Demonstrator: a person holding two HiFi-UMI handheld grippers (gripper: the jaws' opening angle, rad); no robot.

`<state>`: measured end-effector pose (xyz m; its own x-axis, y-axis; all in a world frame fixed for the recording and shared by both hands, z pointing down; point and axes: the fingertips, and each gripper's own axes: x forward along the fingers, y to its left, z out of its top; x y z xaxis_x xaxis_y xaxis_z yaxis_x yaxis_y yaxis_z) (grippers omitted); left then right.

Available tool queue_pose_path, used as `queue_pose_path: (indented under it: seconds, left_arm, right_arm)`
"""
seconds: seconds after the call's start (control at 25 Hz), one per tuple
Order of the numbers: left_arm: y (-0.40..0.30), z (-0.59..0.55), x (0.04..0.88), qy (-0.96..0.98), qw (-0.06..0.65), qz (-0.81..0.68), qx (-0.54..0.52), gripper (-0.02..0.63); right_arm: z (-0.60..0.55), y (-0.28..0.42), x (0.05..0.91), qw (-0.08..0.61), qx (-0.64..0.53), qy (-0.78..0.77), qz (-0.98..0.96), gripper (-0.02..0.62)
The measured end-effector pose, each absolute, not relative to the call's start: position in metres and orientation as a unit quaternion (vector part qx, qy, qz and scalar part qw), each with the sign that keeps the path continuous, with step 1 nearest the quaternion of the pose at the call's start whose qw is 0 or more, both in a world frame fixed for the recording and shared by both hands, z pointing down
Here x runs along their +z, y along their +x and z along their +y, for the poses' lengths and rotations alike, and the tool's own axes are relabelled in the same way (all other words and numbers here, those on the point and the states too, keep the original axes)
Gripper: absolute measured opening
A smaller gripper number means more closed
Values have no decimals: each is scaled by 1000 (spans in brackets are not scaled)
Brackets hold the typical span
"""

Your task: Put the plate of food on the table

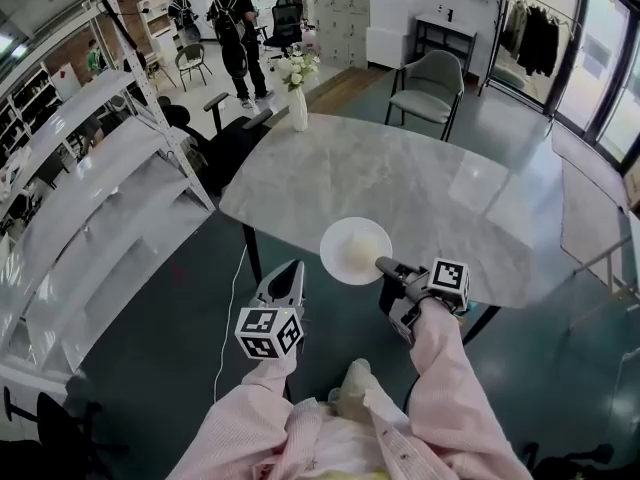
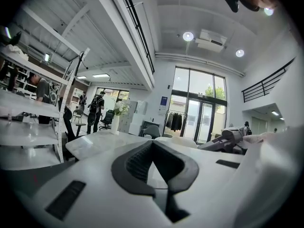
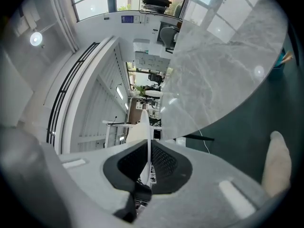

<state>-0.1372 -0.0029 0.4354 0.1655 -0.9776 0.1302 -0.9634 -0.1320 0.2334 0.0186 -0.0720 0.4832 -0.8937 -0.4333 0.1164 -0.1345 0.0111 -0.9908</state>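
Note:
A white plate (image 1: 356,251) with a pale mound of food on it sits at the near edge of the marble table (image 1: 440,183), partly past the rim. Whether it rests on the top or hovers above it I cannot tell. My right gripper (image 1: 383,265) is shut on the plate's near right rim. In the right gripper view the plate (image 3: 142,122) shows edge-on, pinched between the jaws of the right gripper (image 3: 148,145), with the table (image 3: 223,61) beyond. My left gripper (image 1: 288,274) hangs left of the plate, below the table edge, shut and empty. The left gripper (image 2: 152,144) points at the table (image 2: 95,144).
A white vase of flowers (image 1: 298,96) stands at the table's far left corner. A grey chair (image 1: 430,83) is behind the table and a black office chair (image 1: 228,140) at its left. White shelving (image 1: 90,198) fills the left side. People (image 1: 236,28) stand far back.

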Motion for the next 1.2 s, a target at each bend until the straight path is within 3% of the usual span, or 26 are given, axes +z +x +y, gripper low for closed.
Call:
queue_pose_path:
  seconds: [0.76, 1.2]
  left_arm:
    - [-195, -175, 450, 737, 173, -653, -30, -9]
    - [-210, -285, 486, 734, 230, -639, -13, -9]
  right_arm:
    - [-254, -37, 493, 100, -671, -200, 707, 15]
    - [-372, -51, 527, 84, -679, -216, 696, 15]
